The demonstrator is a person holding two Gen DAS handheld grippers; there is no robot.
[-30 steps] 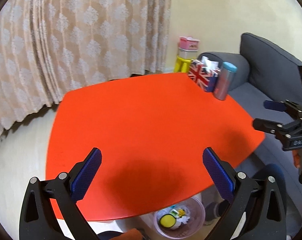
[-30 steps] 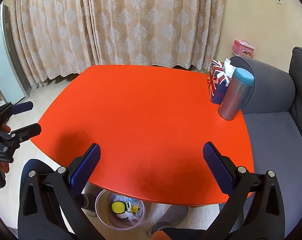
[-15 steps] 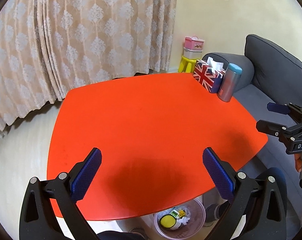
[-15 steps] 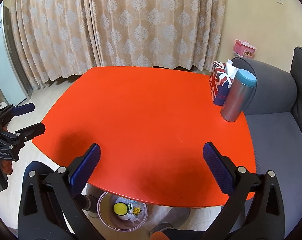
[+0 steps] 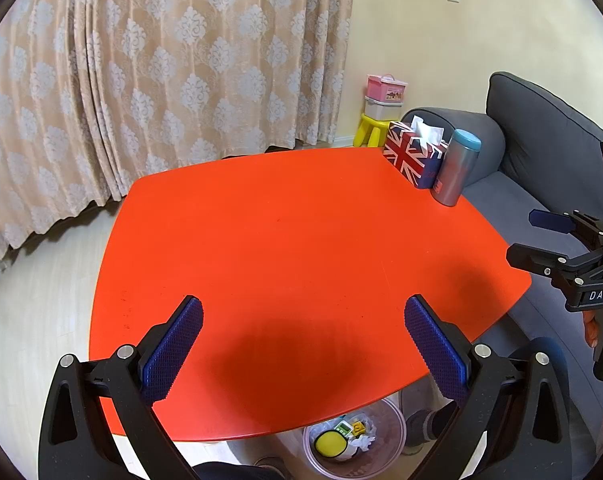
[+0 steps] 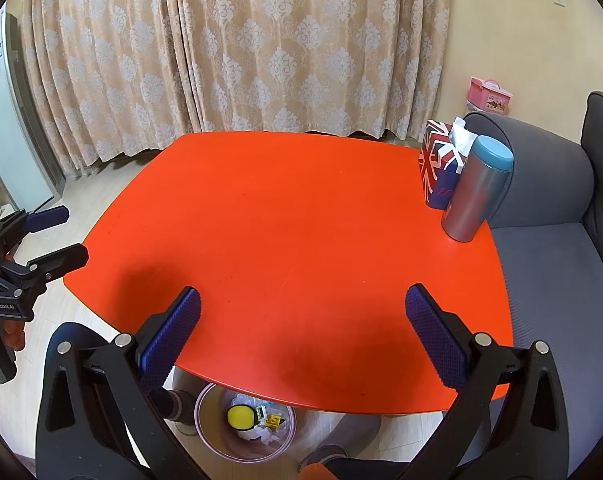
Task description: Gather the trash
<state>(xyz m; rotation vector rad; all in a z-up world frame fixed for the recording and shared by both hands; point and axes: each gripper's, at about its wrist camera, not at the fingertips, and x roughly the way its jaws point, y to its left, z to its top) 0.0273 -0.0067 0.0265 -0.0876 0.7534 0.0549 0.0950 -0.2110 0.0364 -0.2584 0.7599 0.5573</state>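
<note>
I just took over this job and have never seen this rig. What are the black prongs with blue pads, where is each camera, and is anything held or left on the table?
Each picture comes from a camera on a handheld gripper, looking along its two fingers. The prongs are those fingers. The left gripper and the right gripper are both open and hold nothing. Each also shows at the edge of the other's view. The orange table carries only a flag-patterned tissue box and a steel tumbler, standing close together at its far right corner. Below the near edge, a bin on the floor holds a yellow ball and crumpled scraps.
</note>
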